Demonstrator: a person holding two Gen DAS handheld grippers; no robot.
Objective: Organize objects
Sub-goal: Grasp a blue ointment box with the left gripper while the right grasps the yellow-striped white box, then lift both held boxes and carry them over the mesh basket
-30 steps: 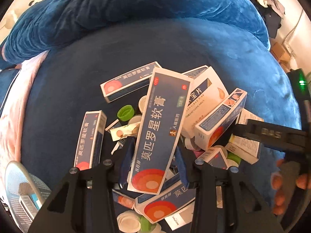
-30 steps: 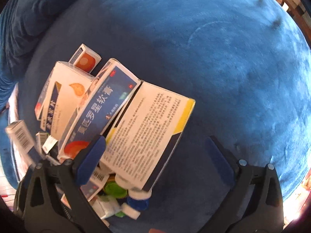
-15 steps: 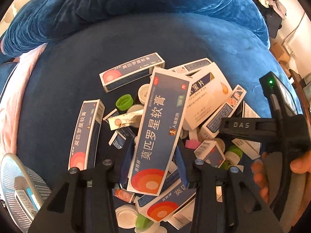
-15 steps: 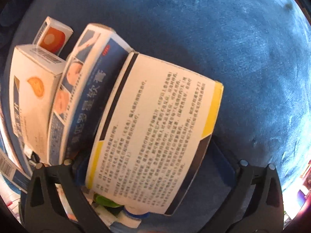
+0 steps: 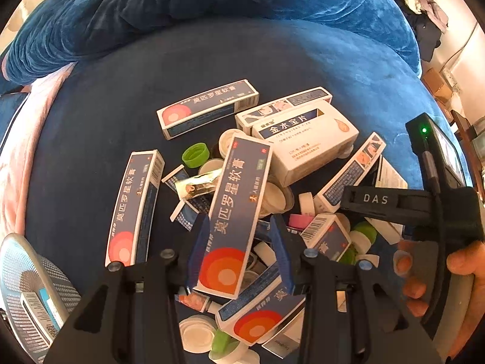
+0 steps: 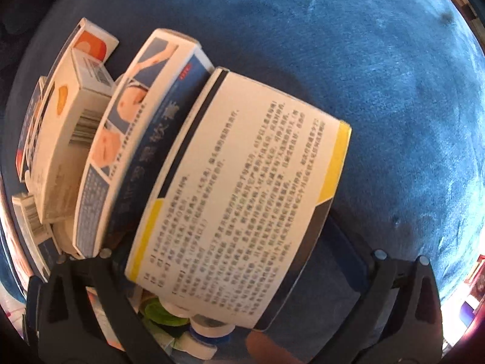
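Note:
My left gripper point(image 5: 239, 251) is shut on a long navy ointment box point(image 5: 236, 215) with an orange circle, held above a heap of medicine boxes and bottle caps on the blue velvet sofa point(image 5: 242, 54). My right gripper point(image 6: 230, 261) is open, its jaws standing either side of a white box with yellow corners and black print point(image 6: 236, 200); the left pad is hidden behind it. The right gripper also shows at the heap's right edge in the left wrist view point(image 5: 403, 203). A navy and white ointment box point(image 6: 127, 139) lies just left of the printed box.
A white mesh basket point(image 5: 27, 291) holding a box sits at the lower left. A large white box point(image 5: 306, 139), two more navy ointment boxes point(image 5: 133, 206) point(image 5: 209, 107), green point(image 5: 195, 154) and white caps fill the heap. Bare blue cushion point(image 6: 379, 91) lies to the right.
My left gripper has lifted and drawn back with the navy box, so the heap looks smaller. My right gripper has moved in close onto the printed white box, which now fills its view.

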